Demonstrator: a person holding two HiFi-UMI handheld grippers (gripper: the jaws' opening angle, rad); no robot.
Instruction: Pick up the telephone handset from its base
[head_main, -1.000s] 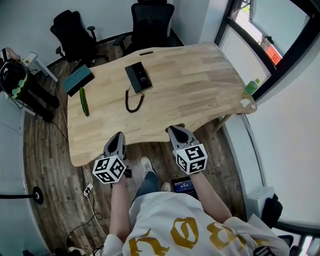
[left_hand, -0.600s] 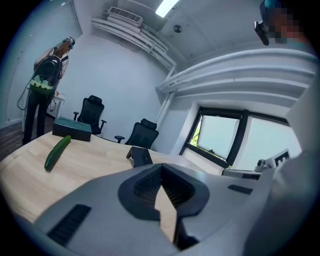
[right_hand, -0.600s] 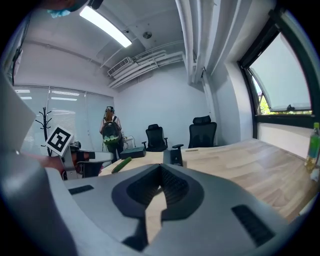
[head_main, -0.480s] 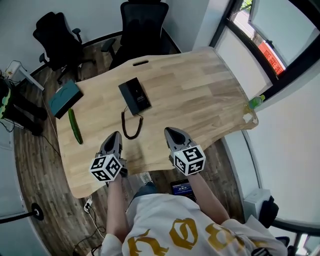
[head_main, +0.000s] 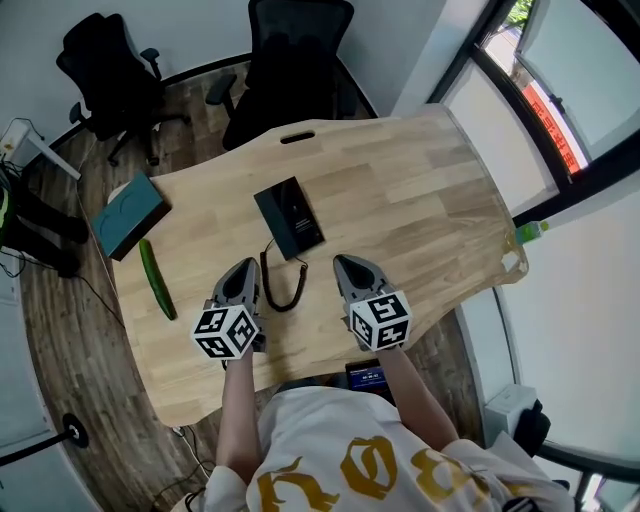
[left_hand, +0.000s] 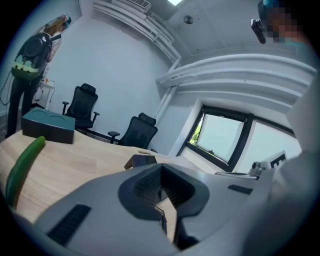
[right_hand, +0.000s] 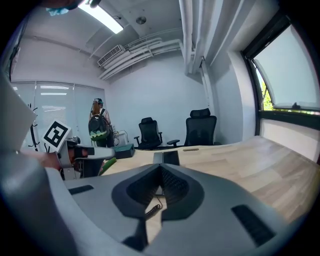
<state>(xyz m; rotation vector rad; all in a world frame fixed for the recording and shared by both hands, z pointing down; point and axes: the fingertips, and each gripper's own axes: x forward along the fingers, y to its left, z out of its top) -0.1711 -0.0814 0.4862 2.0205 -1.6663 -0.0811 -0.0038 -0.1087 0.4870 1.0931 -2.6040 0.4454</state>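
Observation:
A black telephone (head_main: 290, 217) lies flat on the wooden table (head_main: 420, 210), its handset resting on the base. Its coiled black cord (head_main: 283, 282) curls toward me, between the two grippers. My left gripper (head_main: 243, 266) hovers over the table's near part, just left of the cord, jaws shut and empty. My right gripper (head_main: 348, 262) hovers just right of the cord, jaws also shut and empty. In the left gripper view the telephone (left_hand: 141, 161) shows just beyond the gripper (left_hand: 161, 166). In the right gripper view the telephone (right_hand: 167, 158) and cord (right_hand: 154, 207) lie ahead of the gripper (right_hand: 160, 169).
A green cucumber (head_main: 157, 278) and a teal box (head_main: 128, 213) lie at the table's left end. Two black office chairs (head_main: 290, 60) stand behind the far edge. A green bottle (head_main: 530, 232) sits at the right corner by the window. A person with a backpack (right_hand: 98, 127) stands far left.
Both grippers have moved forward from the table's near edge to over its surface, closing in on the cord and telephone. Both stay shut.

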